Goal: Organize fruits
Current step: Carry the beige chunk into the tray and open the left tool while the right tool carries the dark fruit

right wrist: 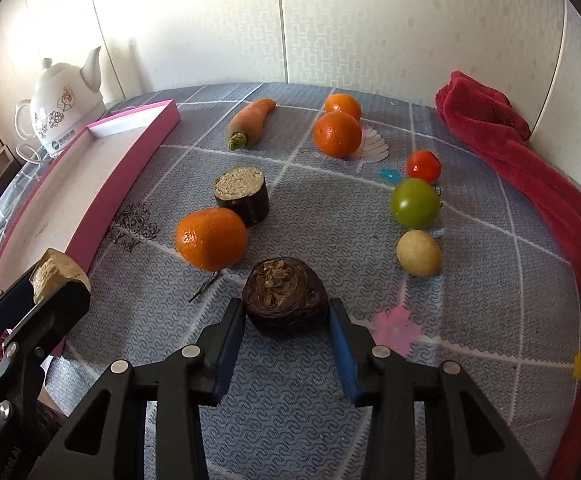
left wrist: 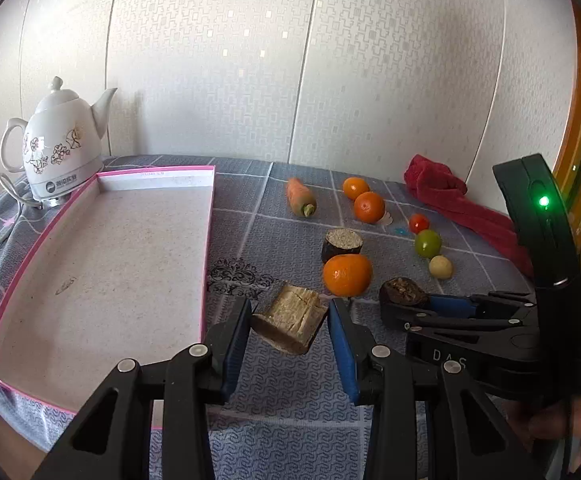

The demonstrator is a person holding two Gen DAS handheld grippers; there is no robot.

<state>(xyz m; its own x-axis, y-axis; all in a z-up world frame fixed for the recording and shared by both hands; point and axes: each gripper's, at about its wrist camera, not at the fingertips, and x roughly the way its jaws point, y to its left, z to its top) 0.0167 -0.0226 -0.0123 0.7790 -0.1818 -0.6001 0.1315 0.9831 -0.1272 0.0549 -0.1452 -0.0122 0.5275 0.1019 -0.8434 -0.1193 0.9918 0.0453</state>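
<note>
In the left wrist view my left gripper (left wrist: pixel 290 312) is shut on a tan cut chunk (left wrist: pixel 290 318), held just above the cloth beside the pink-edged tray (left wrist: pixel 90 264). My right gripper (right wrist: pixel 286 314) has both blue pads against a dark round chunk (right wrist: pixel 284 302) that rests on the cloth. It also shows at the right of the left wrist view, as right gripper (left wrist: pixel 404 306). Beyond lie a near orange (right wrist: pixel 210 238), two far oranges (right wrist: pixel 337 134), a carrot (right wrist: pixel 250 120), a dark-skinned cut cylinder (right wrist: pixel 242 194), a red tomato (right wrist: pixel 423 165), a green tomato (right wrist: pixel 415 202) and a pale yellow fruit (right wrist: pixel 419 253).
A white floral kettle (left wrist: pixel 60 140) with its cord stands behind the tray at the back left. A red towel (right wrist: pixel 530 168) lies along the right side of the grey patterned cloth. A papered wall closes the back.
</note>
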